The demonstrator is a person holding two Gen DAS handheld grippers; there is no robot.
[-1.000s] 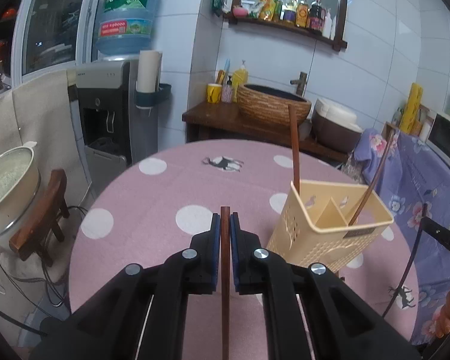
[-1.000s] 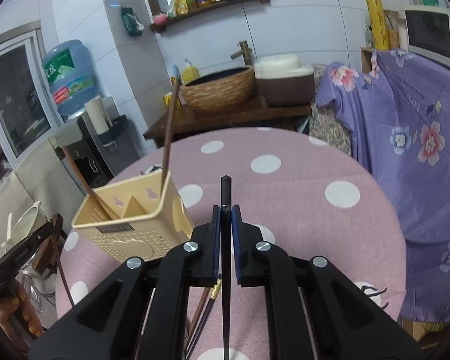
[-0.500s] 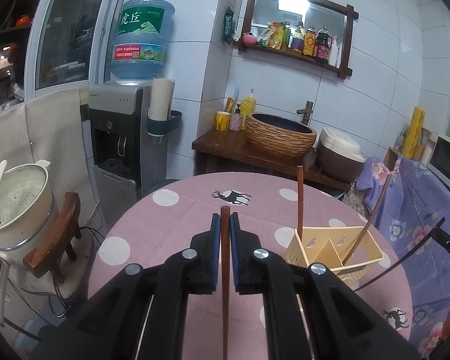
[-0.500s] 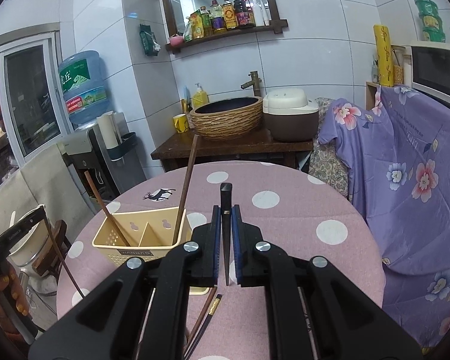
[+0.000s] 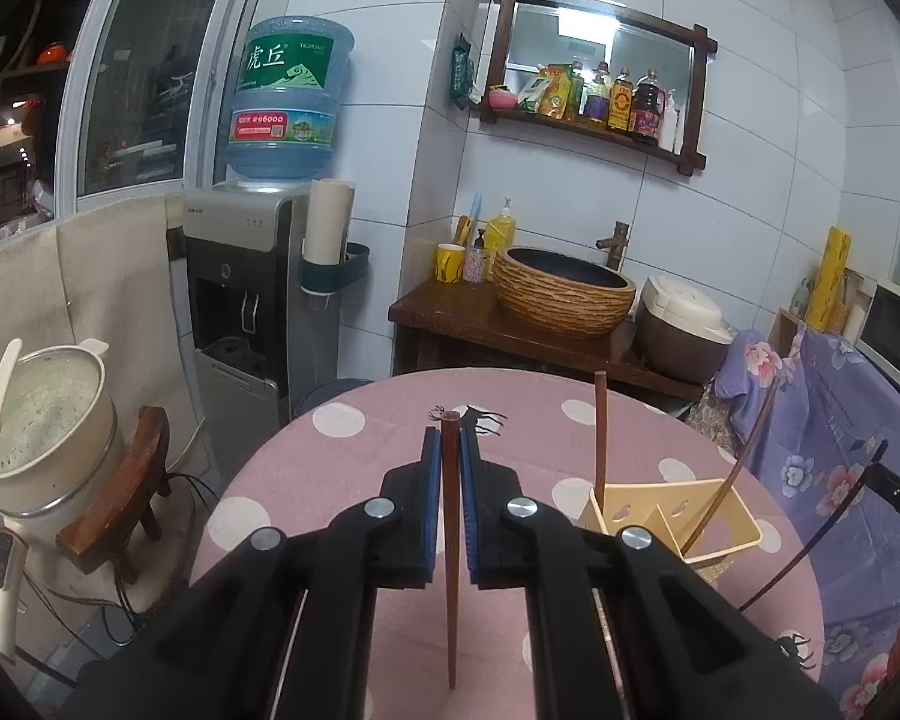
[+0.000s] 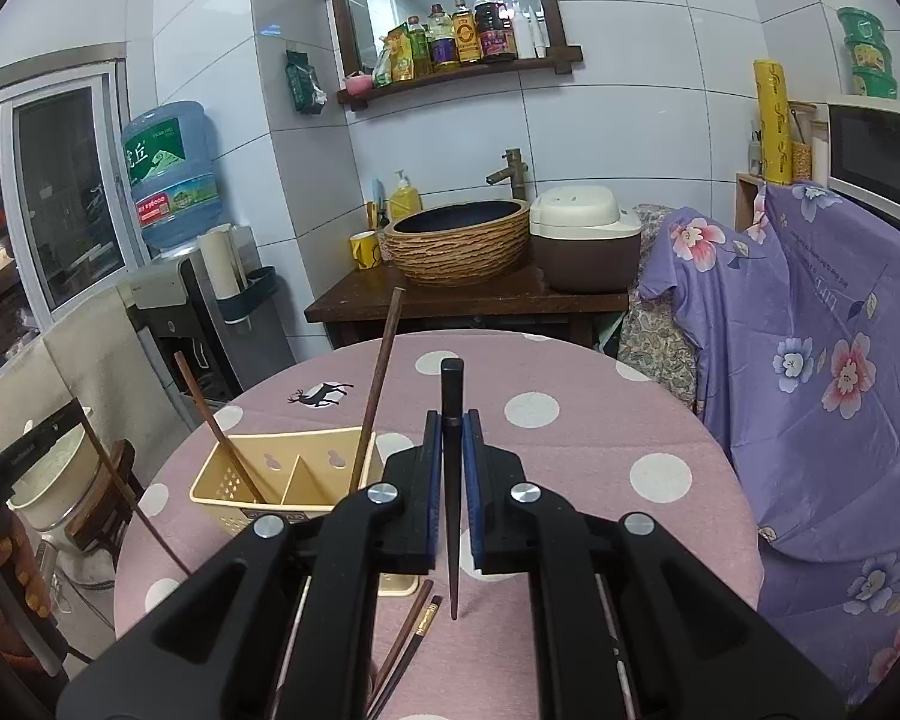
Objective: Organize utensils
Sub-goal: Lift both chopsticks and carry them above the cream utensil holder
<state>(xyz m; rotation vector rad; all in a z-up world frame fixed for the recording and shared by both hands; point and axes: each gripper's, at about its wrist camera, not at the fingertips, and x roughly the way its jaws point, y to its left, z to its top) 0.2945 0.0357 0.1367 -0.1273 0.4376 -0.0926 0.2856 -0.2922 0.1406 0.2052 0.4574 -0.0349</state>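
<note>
My left gripper point(image 5: 449, 444) is shut on a reddish-brown chopstick point(image 5: 450, 570) that hangs point-down above the pink dotted table point(image 5: 342, 480). To its right stands the cream utensil basket point(image 5: 708, 516) with two brown chopsticks point(image 5: 599, 438) in it. My right gripper point(image 6: 452, 426) is shut on a black chopstick point(image 6: 452, 516), also point-down. In the right wrist view the basket point(image 6: 294, 480) sits left of the gripper. Two more chopsticks point(image 6: 411, 642) lie on the cloth below the fingers. The left gripper point(image 6: 24, 456) shows at the left edge with its chopstick.
Round table with a pink polka-dot cloth point(image 6: 570, 450). A purple floral cover point(image 6: 810, 360) drapes furniture to the right. Behind are a wooden counter with a woven basin point(image 6: 459, 240), a rice cooker point(image 6: 588, 240) and a water dispenser point(image 5: 252, 276). A pot sits on a stool point(image 5: 42, 420) at left.
Both grippers have risen with their chopsticks, so the table and basket look lower and farther away. The grips have not changed.
</note>
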